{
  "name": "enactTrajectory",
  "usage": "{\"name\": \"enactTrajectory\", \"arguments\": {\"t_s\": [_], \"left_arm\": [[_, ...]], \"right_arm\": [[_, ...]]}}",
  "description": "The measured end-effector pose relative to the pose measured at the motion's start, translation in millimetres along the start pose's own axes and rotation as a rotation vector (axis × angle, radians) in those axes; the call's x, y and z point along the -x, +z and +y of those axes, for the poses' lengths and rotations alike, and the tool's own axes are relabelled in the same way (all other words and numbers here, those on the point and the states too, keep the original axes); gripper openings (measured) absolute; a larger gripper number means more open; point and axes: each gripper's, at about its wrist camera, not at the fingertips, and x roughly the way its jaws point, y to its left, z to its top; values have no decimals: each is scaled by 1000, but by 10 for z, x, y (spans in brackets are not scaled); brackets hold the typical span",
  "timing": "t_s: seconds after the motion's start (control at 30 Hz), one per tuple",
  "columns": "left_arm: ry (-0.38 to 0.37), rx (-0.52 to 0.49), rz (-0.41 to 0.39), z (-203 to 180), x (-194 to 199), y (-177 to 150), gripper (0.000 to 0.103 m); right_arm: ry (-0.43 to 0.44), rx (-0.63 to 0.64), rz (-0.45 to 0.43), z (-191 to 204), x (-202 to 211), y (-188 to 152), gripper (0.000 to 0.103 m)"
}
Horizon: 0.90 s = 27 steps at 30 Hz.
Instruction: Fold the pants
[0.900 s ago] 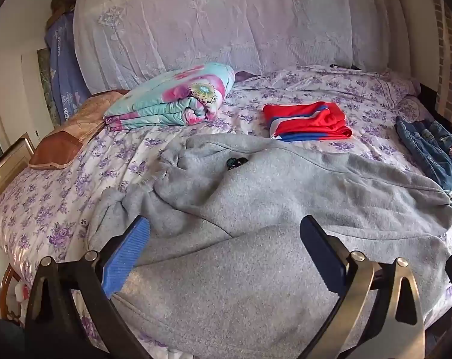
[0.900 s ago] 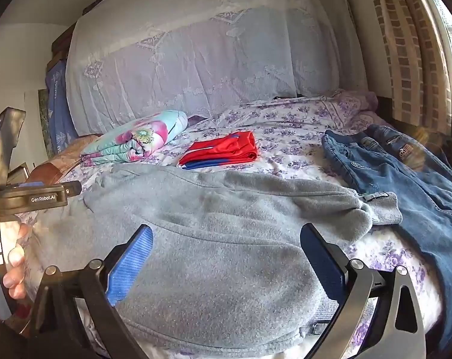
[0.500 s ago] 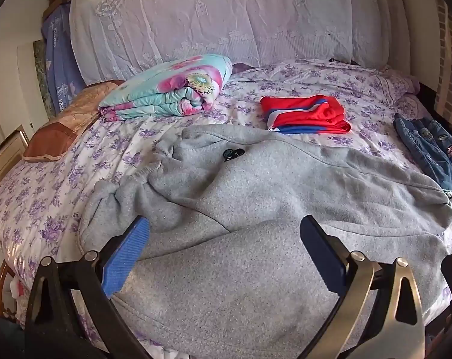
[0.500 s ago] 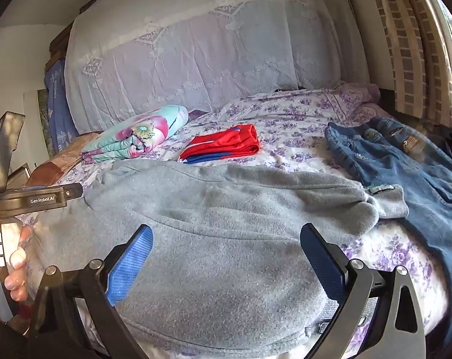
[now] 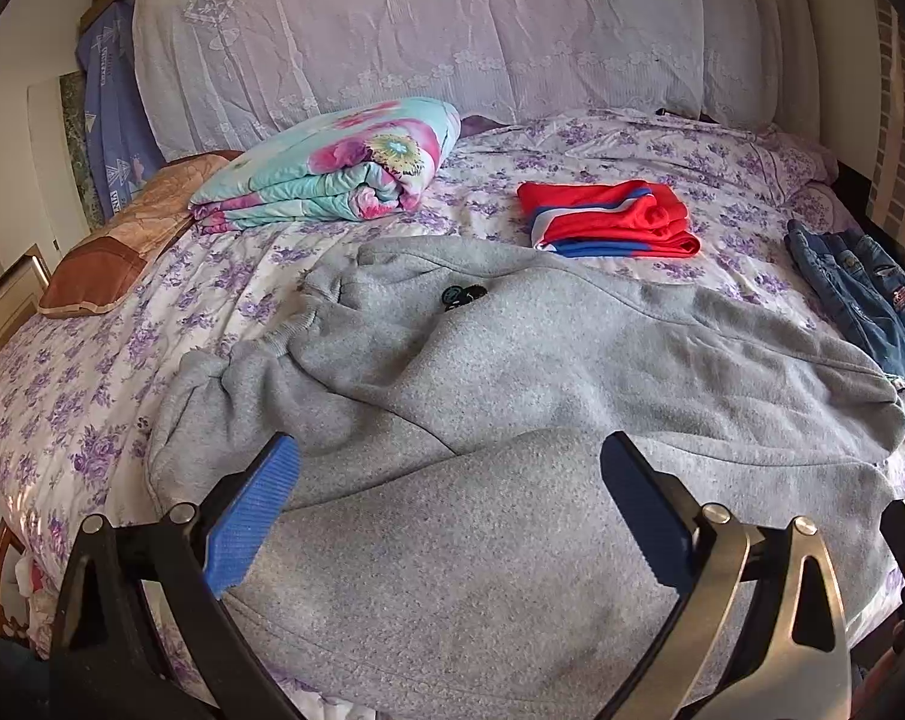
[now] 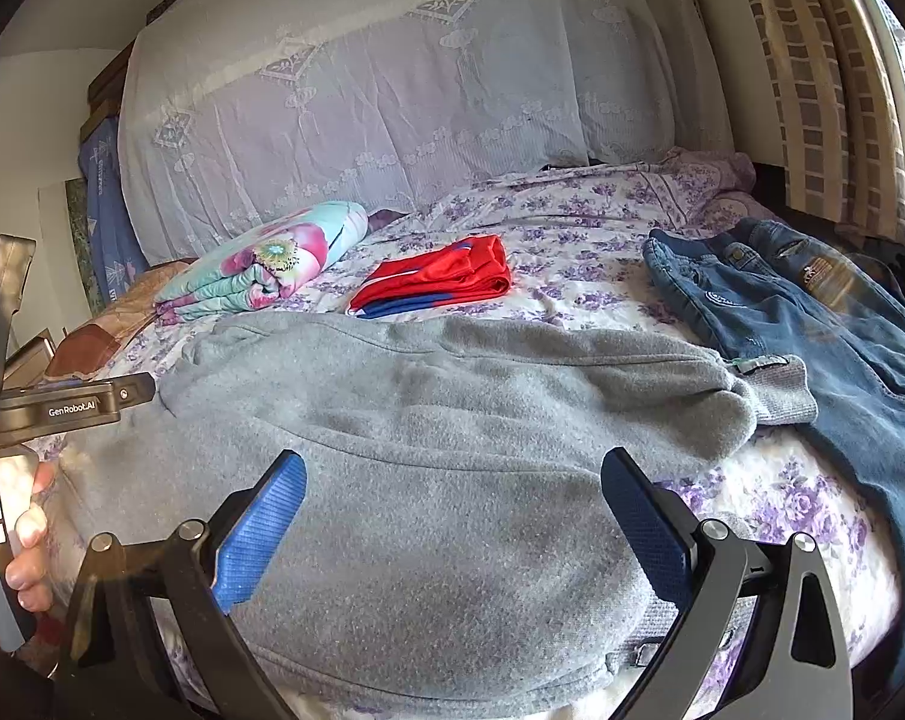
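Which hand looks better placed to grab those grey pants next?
Probably right: the right gripper, open, hangs over the grey pants close to their near edge and waistband end. The left gripper, also open, hangs over mid-fabric.

"GenRobot.AI" on the left claw's black body (image 6: 68,405); jeans' patches probably unreadable.

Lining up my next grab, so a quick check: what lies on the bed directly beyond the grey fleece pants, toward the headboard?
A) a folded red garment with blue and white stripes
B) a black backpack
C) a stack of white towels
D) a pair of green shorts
A: the folded red garment with blue and white stripes rests on the purple floral bedsheet just past the far edge of the grey fleece pants.
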Motion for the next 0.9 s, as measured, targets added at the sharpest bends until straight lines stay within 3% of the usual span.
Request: {"name": "enactTrajectory", "arguments": {"t_s": [0.9], "left_arm": [[-2, 8, 6, 48, -58, -30, 98]], "right_arm": [[-1, 0, 8, -6, 4, -8, 99]]}}
